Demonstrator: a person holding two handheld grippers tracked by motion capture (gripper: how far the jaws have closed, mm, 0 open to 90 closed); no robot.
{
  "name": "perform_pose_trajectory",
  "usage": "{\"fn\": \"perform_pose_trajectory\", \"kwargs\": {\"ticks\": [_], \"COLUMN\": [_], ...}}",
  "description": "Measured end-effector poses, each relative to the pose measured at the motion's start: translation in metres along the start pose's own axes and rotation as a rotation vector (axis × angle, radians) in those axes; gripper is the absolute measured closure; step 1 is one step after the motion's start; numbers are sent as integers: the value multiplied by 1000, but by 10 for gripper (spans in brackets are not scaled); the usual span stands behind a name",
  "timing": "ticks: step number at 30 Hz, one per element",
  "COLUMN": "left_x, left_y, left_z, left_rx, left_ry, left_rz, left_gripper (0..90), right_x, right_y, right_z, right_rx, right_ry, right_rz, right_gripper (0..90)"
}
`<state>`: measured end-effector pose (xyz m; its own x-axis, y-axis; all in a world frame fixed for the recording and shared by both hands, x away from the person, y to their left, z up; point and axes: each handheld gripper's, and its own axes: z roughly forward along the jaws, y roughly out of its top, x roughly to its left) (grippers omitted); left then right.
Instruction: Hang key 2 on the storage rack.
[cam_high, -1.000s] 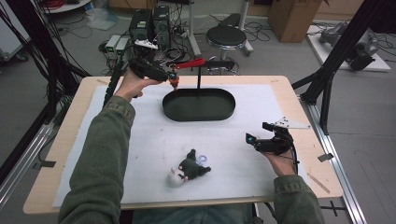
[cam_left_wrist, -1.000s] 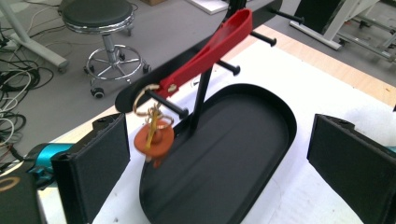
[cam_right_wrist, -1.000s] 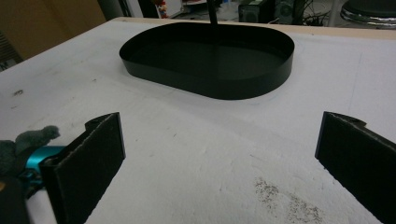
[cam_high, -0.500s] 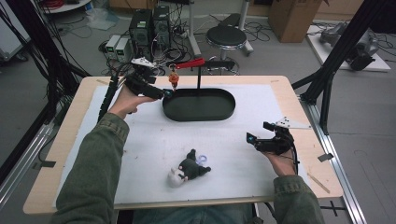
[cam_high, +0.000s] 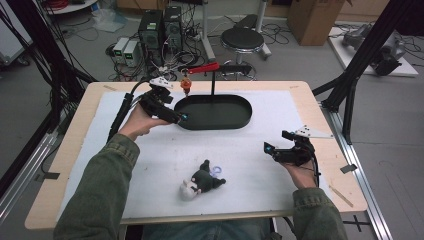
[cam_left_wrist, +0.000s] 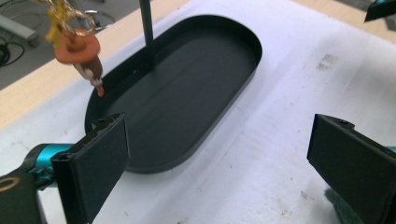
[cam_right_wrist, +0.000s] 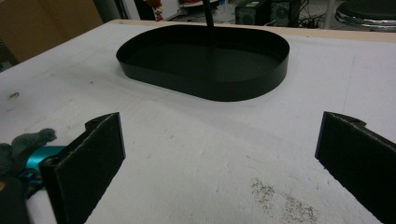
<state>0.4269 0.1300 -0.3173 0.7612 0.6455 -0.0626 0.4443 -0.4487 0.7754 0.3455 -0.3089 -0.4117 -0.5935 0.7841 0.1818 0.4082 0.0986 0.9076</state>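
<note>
Your left gripper (cam_high: 181, 116) has dropped back from the orange charm (cam_high: 186, 86), which hangs on the stand in the upper middle above the black tray (cam_high: 245, 116); that hanging looks done. Both jaws gape empty; your right gripper (cam_high: 270, 149) waits lower right near the plush toy (cam_high: 202, 181).

Wide-apart jaws — black oval tray (cam_right_wrist: 205, 84) beyond, perhaps plush (cam_right_wrist: 28, 142) at left.

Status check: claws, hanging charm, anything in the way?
Left claw open, empty, at black oval tray rim. Right claw open, empty. Small orange keychain charm hangs from red hook. Nothing between left claw and charm.
</note>
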Motion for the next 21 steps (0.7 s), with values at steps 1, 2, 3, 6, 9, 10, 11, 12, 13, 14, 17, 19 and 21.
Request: {"fn": "perform_pose_trajectory", "kwargs": {"ticks": [1,2,3,6,9,10,11,12,13,14,17,19,21], "left_x": [-2,-4,-7,-13,-20,-22,-24,-26,-28,-29,-36,-43,-50], "left_y": [-3,-5,-8,-14,-20,-22,-23,-25,-27,-28,-32,-34,-36], "left_z": [2,4,5,9,11,11,11,11,11,10,10,9,10], "left_rx": [11,22,32,53,66,77,83,89,92,97,112,116,123], "left_ry": [-2,-6,-10,-20,-20,-19,-20,-21,-25,-28,-34,-43,-57], "left_rz": [-1,-1,1,8,11,12,13,11,10,9,7,7,17], "left_gripper": [62,62,62,62,62,62,62,62,62,62,62,62,62], "right_x": [0,0,0,0,0,0,-1,-1,-1,-1,0,0,0], "right_y": [0,0,0,0,0,0,0,0,0,0,0,0,0], "right_z": [0,0,0,0,0,0,1,1,1,1,0,1,1], "right_rx": [-1,4,0,2,1,-1,-2,0,-1,-1,-1,1,3], "right_ry": [0,1,-3,1,-1,0,1,-1,0,-1,-3,-4,-5], "right_rz": [0,7,1,9,3,-1,-2,-1,-3,-3,-3,-2,-5], "right_gripper": [6,6,6,6,6,6,6,6,6,6,6,6,6]}}
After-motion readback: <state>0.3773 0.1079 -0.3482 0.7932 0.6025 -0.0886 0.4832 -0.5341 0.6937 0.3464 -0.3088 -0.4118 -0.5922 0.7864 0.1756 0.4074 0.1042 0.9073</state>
